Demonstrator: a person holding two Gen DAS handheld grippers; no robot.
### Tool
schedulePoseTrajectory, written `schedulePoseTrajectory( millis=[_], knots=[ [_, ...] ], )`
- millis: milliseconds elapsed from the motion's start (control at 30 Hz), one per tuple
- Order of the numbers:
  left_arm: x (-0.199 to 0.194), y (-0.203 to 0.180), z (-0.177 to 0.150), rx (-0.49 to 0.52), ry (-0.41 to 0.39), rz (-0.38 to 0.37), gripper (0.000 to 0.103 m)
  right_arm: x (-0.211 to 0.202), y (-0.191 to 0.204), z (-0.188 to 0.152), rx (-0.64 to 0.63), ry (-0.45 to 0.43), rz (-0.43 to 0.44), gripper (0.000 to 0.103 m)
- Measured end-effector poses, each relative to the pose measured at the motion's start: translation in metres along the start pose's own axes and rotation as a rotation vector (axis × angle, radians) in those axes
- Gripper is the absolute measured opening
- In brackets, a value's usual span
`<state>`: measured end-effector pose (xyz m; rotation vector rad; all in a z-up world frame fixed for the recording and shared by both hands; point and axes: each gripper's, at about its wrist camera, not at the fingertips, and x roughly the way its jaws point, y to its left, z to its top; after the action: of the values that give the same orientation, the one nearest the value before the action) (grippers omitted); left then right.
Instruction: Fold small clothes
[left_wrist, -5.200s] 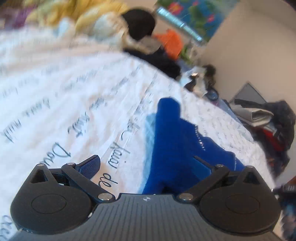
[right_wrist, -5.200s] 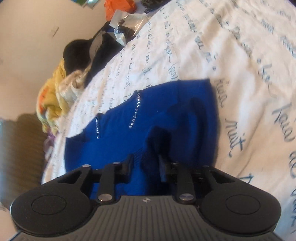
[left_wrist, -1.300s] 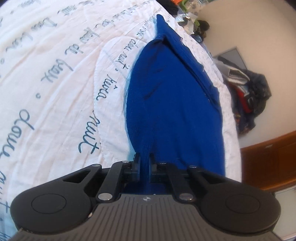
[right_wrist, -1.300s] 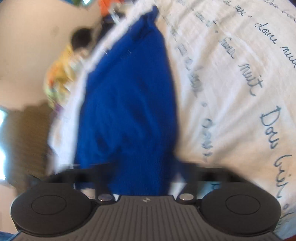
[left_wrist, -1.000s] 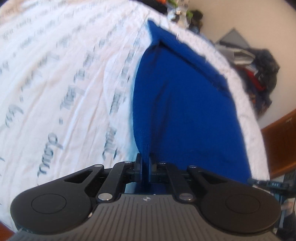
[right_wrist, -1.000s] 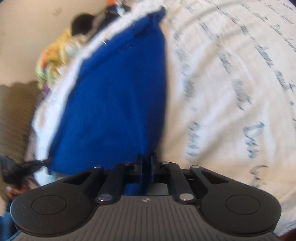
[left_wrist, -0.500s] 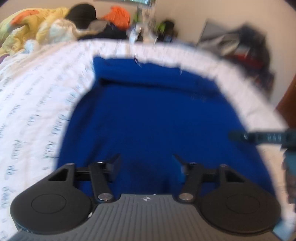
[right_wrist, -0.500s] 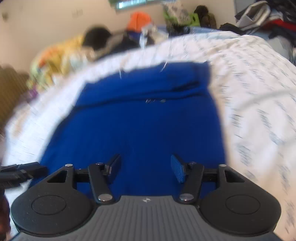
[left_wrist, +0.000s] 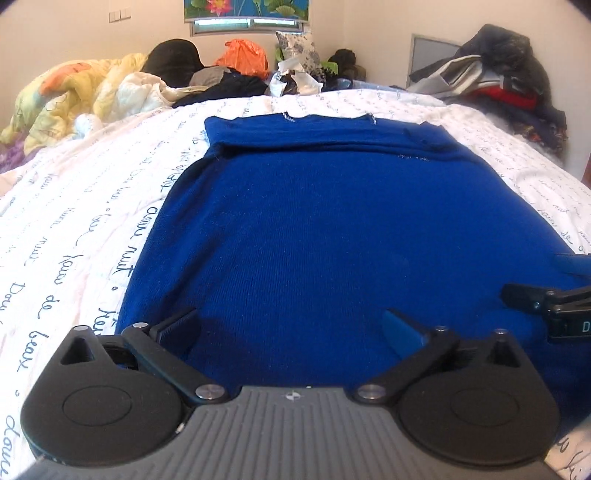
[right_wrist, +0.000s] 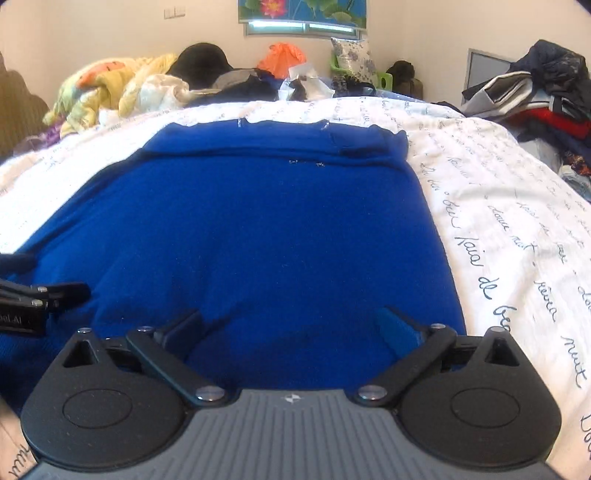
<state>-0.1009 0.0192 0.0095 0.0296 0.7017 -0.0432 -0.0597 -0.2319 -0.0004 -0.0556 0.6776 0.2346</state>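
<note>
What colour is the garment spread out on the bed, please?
The garment is solid royal blue; the left wrist view shows it best.

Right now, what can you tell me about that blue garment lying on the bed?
The blue sweater is a deep royal blue knit, lying flat on the white bedspread printed with cursive writing. Its far end is folded over into a band, and small sparkly studs show near that fold. The surface looks smooth with a few soft wrinkles. The left gripper and the right gripper both hover open over its near edge, gripping nothing.
</note>
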Motion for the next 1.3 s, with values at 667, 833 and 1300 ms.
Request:
schedulePoseTrajectory(
  millis=[667,833,1300],
  knots=[
    [-0.006,-0.005,0.002,-0.005,-0.012,0.007,0.103,0.0,-0.002,-0.002,0.0,-0.005,-0.002,0.103],
    [-0.006,-0.005,0.002,-0.006,-0.012,0.006,0.103,0.001,-0.002,0.0,0.001,-0.005,-0.002,0.103],
    [-0.058,0.032,-0.038,0.004,-0.054,-0.057,0.097,-0.054,-0.014,-0.035,-0.034,0.031,0.055,0.103]
  ],
)
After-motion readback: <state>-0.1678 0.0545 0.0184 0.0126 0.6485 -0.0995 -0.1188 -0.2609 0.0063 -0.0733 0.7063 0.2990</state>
